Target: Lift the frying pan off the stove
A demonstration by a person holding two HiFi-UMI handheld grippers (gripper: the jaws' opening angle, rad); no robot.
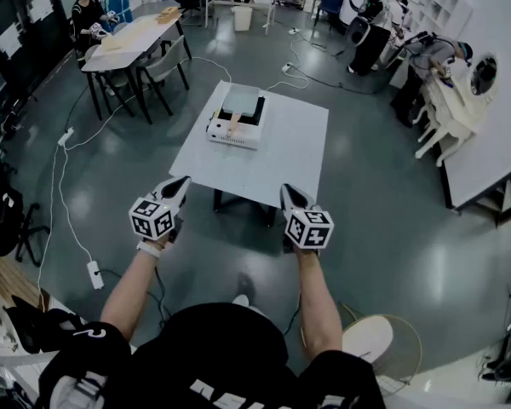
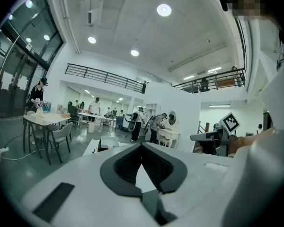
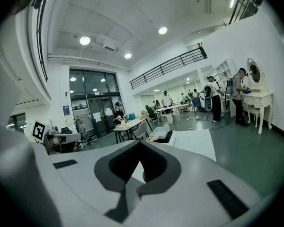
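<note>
Square grey frying pan (image 1: 240, 102) sits on the white stove (image 1: 234, 135) on the table (image 1: 277, 156), just bare grey inside, handle pointing to 6 o'clock. Left gripper (image 1: 184, 180) and right gripper (image 1: 286, 189) are both clamped tight on nothing, well apart from the pan, at its 7 and 5 o'clock.

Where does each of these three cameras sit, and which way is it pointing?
Head view: on the person's head, looking steeply down at the table with stove and frying pan; both forearms, left claw and right claw show.
Left gripper view: on the left claw, looking along its shut jaws towards the table; right claw at right.
Right gripper view: on the right claw, same aim; left claw at left.
All three share the table.
</note>
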